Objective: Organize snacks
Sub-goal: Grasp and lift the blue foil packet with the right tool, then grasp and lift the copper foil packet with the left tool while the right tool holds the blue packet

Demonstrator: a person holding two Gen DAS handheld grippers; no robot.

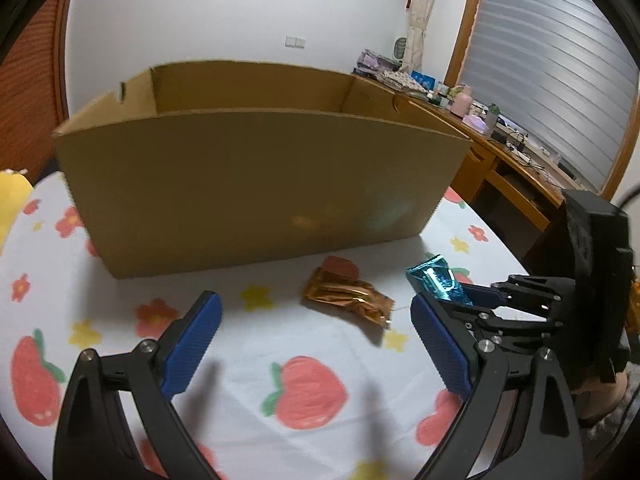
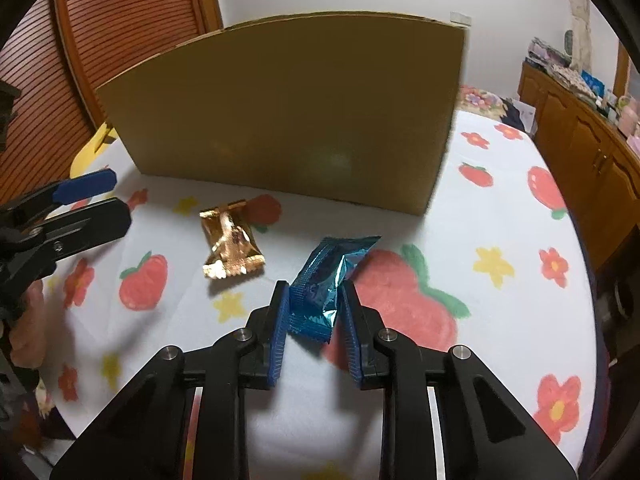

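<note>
The right gripper (image 2: 314,294) is pinching the blue snack packet (image 2: 326,280) between its blue pads, the jaws drawn narrow against the packet's sides. The packet is lying just above or on the tablecloth (image 2: 500,320); whether it is lifted clear cannot be told. In the left wrist view the same right gripper (image 1: 452,300) is showing at the right edge with the blue snack packet (image 1: 438,280) sticking out beyond its fingertips. The left gripper (image 1: 316,312) is standing wide, nothing between its fingers, hovering over the cloth in front of the box; in the right wrist view the left gripper (image 2: 108,196) is reaching in from the left edge.

Going by size: the cardboard box (image 1: 256,184) is sitting open-topped at the far side of the table, its long wall facing both cameras, and the cardboard box (image 2: 296,120) is filling the middle of the right wrist view. What is inside cannot be seen. Under it the tablecloth (image 1: 312,344), white with red strawberries and yellow and red flowers, is covering the whole table. Along the right wall a wooden counter (image 1: 516,160) is running under a window blind (image 1: 552,92), cluttered with small items too small to tell.

The gold snack packet (image 1: 348,298) is lying flat on the cloth between the box and the grippers, touched by neither; the gold snack packet (image 2: 232,244) is lying just left of the blue one, apart from it.
</note>
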